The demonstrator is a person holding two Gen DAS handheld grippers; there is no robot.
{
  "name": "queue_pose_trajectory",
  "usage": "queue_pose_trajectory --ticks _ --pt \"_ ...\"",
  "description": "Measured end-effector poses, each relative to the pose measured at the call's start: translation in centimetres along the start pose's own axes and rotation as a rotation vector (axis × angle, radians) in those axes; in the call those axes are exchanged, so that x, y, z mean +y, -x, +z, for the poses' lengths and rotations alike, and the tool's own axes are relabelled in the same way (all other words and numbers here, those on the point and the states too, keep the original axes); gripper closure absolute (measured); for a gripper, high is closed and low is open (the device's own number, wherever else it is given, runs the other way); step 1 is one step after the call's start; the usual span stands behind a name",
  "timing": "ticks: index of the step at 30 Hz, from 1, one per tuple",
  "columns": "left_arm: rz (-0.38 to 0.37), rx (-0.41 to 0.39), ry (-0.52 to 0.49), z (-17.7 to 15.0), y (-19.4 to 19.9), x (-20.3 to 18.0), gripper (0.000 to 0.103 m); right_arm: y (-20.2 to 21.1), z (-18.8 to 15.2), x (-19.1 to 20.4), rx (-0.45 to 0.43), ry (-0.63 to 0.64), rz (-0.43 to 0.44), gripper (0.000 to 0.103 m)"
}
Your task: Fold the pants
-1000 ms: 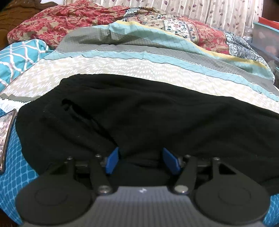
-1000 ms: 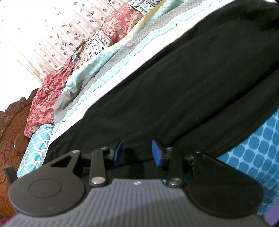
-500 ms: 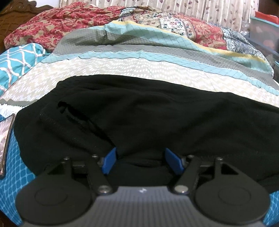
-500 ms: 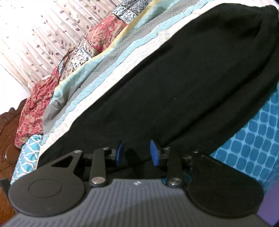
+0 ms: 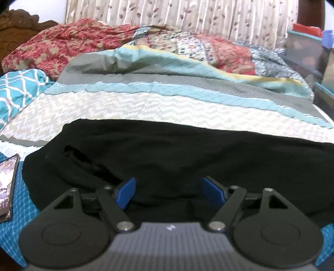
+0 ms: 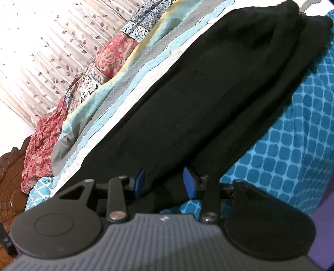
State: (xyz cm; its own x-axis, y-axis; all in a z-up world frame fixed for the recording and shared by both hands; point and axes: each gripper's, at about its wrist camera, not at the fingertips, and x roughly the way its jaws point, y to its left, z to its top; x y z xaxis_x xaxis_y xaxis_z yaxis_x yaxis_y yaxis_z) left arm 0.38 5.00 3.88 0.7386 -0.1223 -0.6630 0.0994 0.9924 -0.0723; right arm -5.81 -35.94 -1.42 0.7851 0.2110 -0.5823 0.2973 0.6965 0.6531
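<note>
- Bed (image 5: pixel 158 108) w/ striped grey, aqua & cream cover fills most of both views; a teal patterned sheet (image 6: pixel 292 146) covers its near edge.
- Leaf-print curtain (image 5: pixel 187 18) hangs behind the bed; a carved wood headboard (image 6: pixel 10 177) shows at far left of the right wrist view.
- Red floral quilt (image 5: pixel 68 43) lies bunched along the far side of the bed.
- Black pants (image 5: pixel 167 154) lie lengthwise across the near part of the bed, doubled over, one layer on the other, part on the cream stripe, part on the teal sheet.
- Left gripper (image 5: pixel 170 192): jaws spread wide & opening; blue pads (image 5: pixel 125 191) sit apart over the pants' near edge, pinching nothing.
- Right gripper (image 6: pixel 165 182): jaws part-spread & opening; pants cloth runs between the pads, but can't tell if they press it.
- Phone (image 5: pixel 7 185) lies at the left edge, just beside the pants.
</note>
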Motion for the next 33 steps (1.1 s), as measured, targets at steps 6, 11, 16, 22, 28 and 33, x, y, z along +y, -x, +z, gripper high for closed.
queue_pose_trajectory --ticks 6,11,16,22,28,33 --pt "-0.070 -0.040 -0.036 -0.9 0.9 -1.4 0.030 0.3 -0.3 -0.1 -0.023 0.033 -0.005 0.059" --pt "-0.072 0.123 0.024 -2.3 -2.4 -0.3 0.033 0.3 -0.4 0.0 -0.037 0.023 -0.008 0.059" --pt "-0.053 0.148 -0.019 -2.7 -3.2 -0.3 0.033 0.2 -0.4 0.0 -0.042 0.035 -0.011 0.059" --pt "-0.061 0.156 -0.018 -2.6 -3.3 -0.1 0.031 0.9 0.5 -0.2 -0.031 -0.023 0.014 0.059" --pt "-0.057 0.156 -0.022 -2.6 -3.4 -0.4 0.029 5.1 2.4 -2.1 -0.173 -0.056 -0.009 0.057" --pt "-0.052 0.156 -0.028 -2.7 -3.3 -0.4 0.029 8.2 3.5 -4.9 -0.274 -0.109 -0.075 0.057"
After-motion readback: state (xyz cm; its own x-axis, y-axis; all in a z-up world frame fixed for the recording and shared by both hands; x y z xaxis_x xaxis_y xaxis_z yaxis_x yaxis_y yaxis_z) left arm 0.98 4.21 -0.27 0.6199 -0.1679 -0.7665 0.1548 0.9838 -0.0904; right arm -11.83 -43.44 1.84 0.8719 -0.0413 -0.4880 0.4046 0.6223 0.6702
